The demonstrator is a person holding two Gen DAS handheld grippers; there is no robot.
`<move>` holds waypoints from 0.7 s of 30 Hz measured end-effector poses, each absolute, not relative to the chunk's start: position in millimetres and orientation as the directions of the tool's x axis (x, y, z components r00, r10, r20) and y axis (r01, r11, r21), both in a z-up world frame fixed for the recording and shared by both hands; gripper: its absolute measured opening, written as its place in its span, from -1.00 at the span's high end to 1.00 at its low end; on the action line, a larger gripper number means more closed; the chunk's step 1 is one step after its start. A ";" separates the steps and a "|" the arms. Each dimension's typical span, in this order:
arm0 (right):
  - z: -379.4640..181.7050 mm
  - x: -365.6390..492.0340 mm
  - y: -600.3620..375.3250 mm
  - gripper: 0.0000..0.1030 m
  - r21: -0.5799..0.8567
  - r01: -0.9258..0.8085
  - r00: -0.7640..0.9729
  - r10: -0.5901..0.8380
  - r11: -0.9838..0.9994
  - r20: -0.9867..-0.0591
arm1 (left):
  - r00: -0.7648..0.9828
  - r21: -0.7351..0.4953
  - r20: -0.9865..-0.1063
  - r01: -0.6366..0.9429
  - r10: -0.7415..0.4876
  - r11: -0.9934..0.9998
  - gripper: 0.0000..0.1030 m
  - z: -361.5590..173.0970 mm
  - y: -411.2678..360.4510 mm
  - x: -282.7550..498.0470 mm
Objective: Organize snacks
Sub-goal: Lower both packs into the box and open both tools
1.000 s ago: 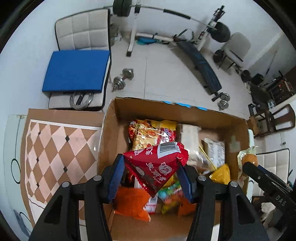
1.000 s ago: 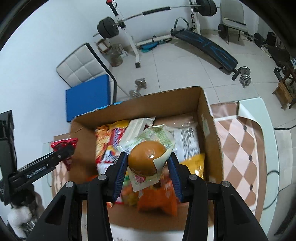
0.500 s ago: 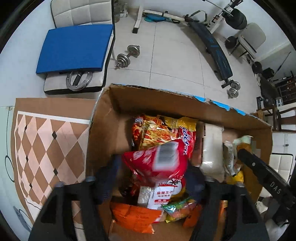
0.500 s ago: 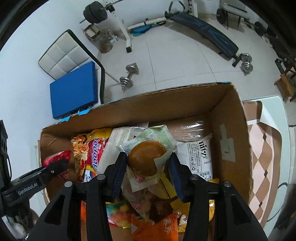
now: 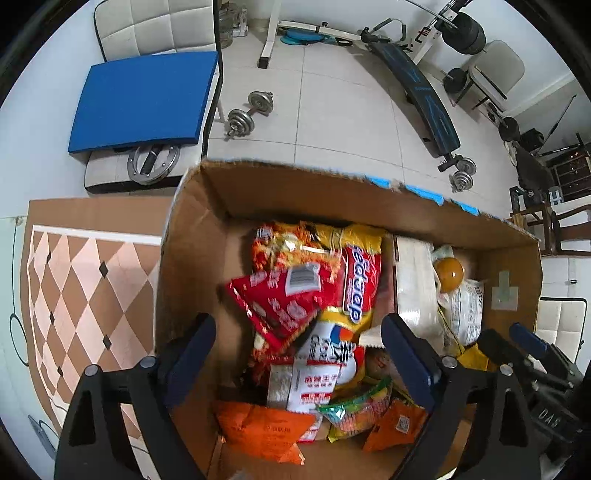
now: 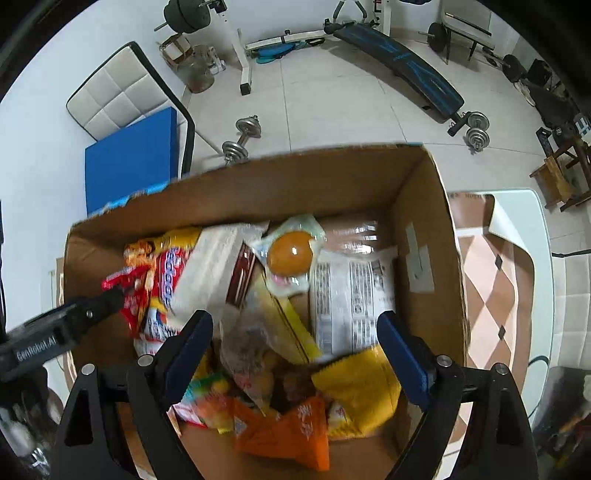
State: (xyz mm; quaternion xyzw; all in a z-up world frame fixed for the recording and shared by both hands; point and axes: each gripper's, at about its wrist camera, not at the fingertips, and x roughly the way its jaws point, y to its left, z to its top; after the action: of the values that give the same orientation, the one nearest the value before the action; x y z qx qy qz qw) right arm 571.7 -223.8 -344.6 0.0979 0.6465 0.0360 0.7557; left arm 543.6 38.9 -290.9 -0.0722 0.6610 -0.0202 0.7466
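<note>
In a home gym, a cardboard box [image 5: 192, 258] sat on a patterned surface; both grippers' jaws had just spread, the red packet [image 5: 284, 299] and wrapped bun [image 6: 291, 254] lying loose below them

On the tiled floor [image 5: 332, 122] beyond the counter's far edge lie a dumbbell [image 5: 250, 113], a slanted sit-up bench [image 5: 424, 96] and a barbell rack [image 6: 236, 48]; a blue mat [image 5: 144, 99] rests on a white padded chair [image 5: 147, 31]
</note>
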 end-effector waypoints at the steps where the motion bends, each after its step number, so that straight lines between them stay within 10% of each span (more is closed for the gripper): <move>1: -343.9 567.3 -223.6 -0.82 0.188 0.067 0.160 0.175 0.980 -0.971 | 0.127 -0.133 -0.984 -0.063 -0.124 0.989 -0.78 -290.1 39.0 540.9; 21: -267.5 463.0 -232.6 -0.84 0.169 0.002 0.283 0.162 0.986 -0.945 | 0.340 -0.080 -0.938 -0.015 -0.070 0.997 -0.78 -207.0 20.9 422.7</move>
State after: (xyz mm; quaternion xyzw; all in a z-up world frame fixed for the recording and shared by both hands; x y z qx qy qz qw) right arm 463.0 -232.6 -267.5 0.0686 0.5966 0.0502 0.7980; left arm 422.7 20.9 -207.0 -0.0370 0.5744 -0.0167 0.8176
